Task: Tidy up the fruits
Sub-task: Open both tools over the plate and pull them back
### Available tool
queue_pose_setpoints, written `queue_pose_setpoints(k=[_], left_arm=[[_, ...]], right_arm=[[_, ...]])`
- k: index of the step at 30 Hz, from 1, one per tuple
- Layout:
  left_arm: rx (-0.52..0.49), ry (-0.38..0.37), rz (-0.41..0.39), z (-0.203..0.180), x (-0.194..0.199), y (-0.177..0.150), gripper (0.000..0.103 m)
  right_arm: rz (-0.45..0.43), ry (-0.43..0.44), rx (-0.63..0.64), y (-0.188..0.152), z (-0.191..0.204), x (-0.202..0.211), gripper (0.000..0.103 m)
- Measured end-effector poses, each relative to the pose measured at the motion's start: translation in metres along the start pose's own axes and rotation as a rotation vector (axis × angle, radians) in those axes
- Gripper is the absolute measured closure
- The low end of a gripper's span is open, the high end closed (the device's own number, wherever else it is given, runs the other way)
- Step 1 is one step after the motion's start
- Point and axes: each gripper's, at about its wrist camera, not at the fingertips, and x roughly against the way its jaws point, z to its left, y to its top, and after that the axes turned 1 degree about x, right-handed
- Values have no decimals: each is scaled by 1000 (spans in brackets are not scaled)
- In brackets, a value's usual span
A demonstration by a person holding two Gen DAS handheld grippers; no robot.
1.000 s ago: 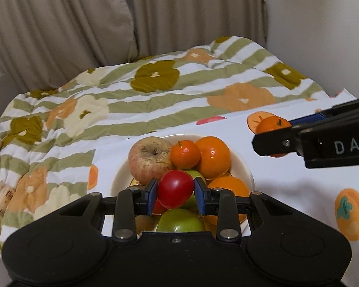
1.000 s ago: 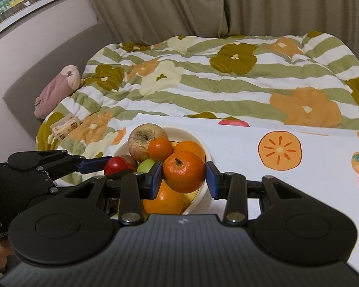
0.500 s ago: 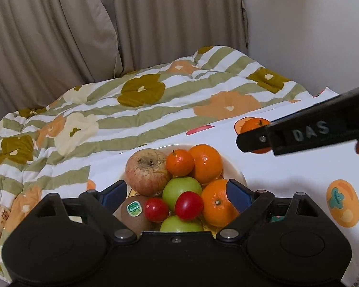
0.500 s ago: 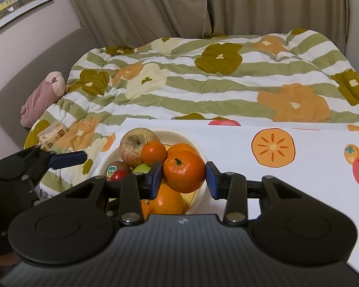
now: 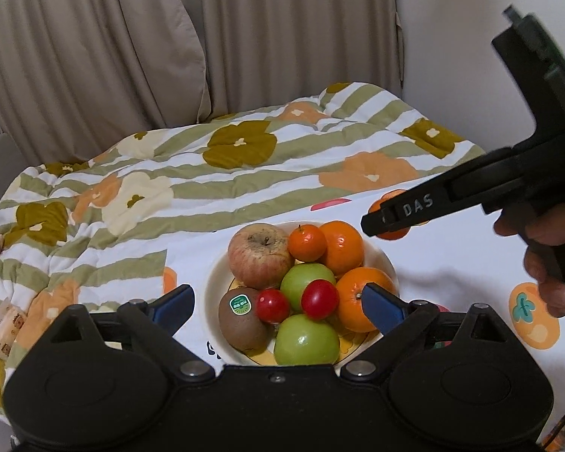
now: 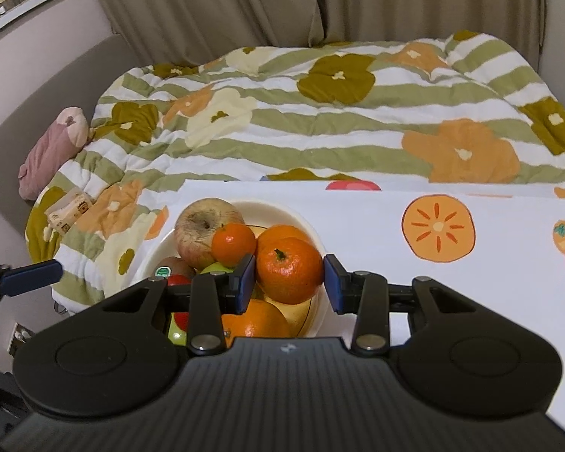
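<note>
left gripper (image 5: 278,307) spread wide over the near side of the bowl (image 5: 214,282), its jaws having just been opening; nothing pinched. blue pads flanked the pile, one at 9 o'clock outside the rim, the other at 3 o'clock in front of an orange (image 5: 359,299). between them lay two cherry tomatoes, the larger tomato (image 5: 319,298) at centre and a smaller tomato (image 5: 272,306) just beside it toward 9 o'clock, neither touched by a pad. a kiwi (image 5: 242,318) with a green sticker sat at 8 o'clock of the tomatoes, one green apple (image 5: 307,339) at 6 o'clock, another green apple (image 5: 301,282) behind them at 12. farther out, a blotchy red apple (image 5: 260,255) at 11 o'clock, a small mandarin (image 5: 307,243) and a second orange (image 5: 342,246) at 12 to 1.

right gripper (image 6: 287,278) pinched a mandarin (image 6: 290,269), pads pressed on both its sides; it was over the right part of the bowl, apparently just above the pile. in the left view that gripper's finger showed at 2 o'clock of the bowl, the person's hand (image 5: 546,263) on its handle at 3.

bowl sat on a white cloth (image 6: 489,282) printed with fruit; striped floral quilt (image 6: 320,124) beyond at 12 o'clock, curtains (image 5: 169,37) behind.
</note>
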Motion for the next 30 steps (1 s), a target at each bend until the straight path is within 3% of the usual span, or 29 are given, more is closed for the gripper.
queue_pose_setpoints(k=[11, 13, 14, 15, 22, 30], left_arm=[[5, -106, 38, 7, -17, -10, 2], [10, -110, 42, 7, -17, -11, 2], [14, -108, 43, 7, -16, -11, 2], [19, -104, 43, 8, -14, -12, 2], [80, -46, 34, 1, 4, -11, 2], [86, 2, -6, -29, 42, 0, 2]], right_arm=[[16, -58, -53, -10, 5, -21, 44], [12, -65, -59, -10, 6, -20, 24], [8, -68, -60, -10, 6, -19, 3], [-1, -63, -58, -10, 7, -16, 0], [-24, -22, 7, -11, 7, 13, 0], [-71, -23, 36, -17, -5, 84, 0]])
